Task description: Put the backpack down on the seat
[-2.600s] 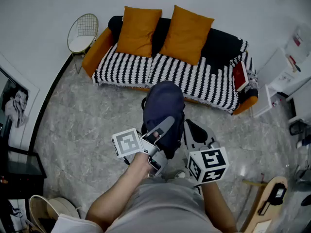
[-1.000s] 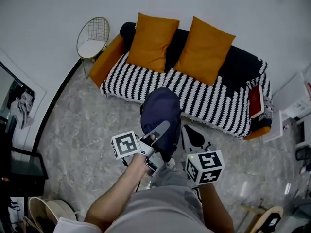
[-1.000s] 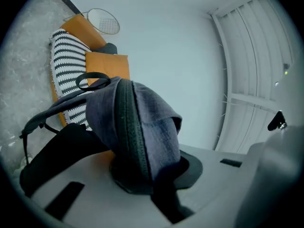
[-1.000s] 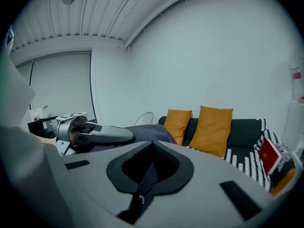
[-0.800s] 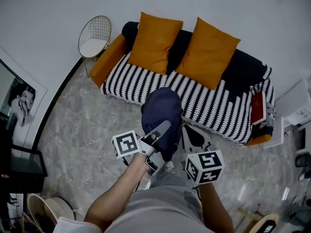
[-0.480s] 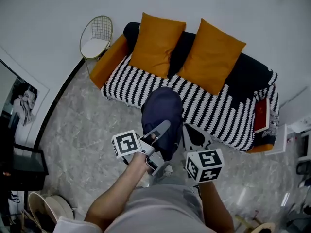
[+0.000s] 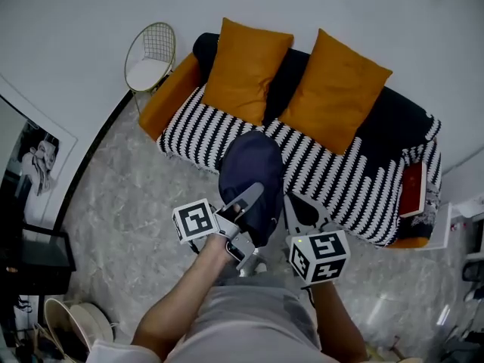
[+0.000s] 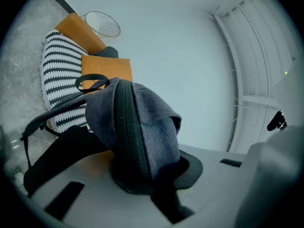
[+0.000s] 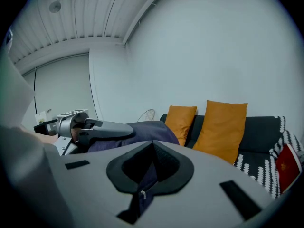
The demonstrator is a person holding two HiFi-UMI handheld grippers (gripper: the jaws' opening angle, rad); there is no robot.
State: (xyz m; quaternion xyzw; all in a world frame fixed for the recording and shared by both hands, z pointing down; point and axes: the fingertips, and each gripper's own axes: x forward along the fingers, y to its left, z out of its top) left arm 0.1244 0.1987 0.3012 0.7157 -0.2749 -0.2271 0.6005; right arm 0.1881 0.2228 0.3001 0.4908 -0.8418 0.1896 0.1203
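One dark blue backpack [image 7: 253, 174] hangs at the centre of the head view, above the grey marbled floor [image 7: 128, 195] and just in front of the sofa [image 7: 355, 176]. It is not on the seat; its rounded top overlaps the sofa's front edge in the picture.

Two grippers hold it from below. The left gripper [image 7: 246, 203], centre-left with its marker cube towards the lower left, has its fingers closed almost fully on a fold of backpack cloth along the zip, as the left gripper view shows. The right gripper [image 7: 299, 209], just right of centre, has its fingers pinched together on dark blue cloth with a small zip pull hanging in the slot, seen in the right gripper view.

The one sofa runs across the upper half of the frame. It has a black-and-white striped cover, orange arms and a black back. Two orange cushions [image 7: 246, 70] [image 7: 336, 89] lean upright against that back, side by side. One red book [image 7: 416, 190] lies at the sofa's right end. One wire chair [image 7: 147, 48] with a pale seat stands at the upper left, beside the sofa's left arm.
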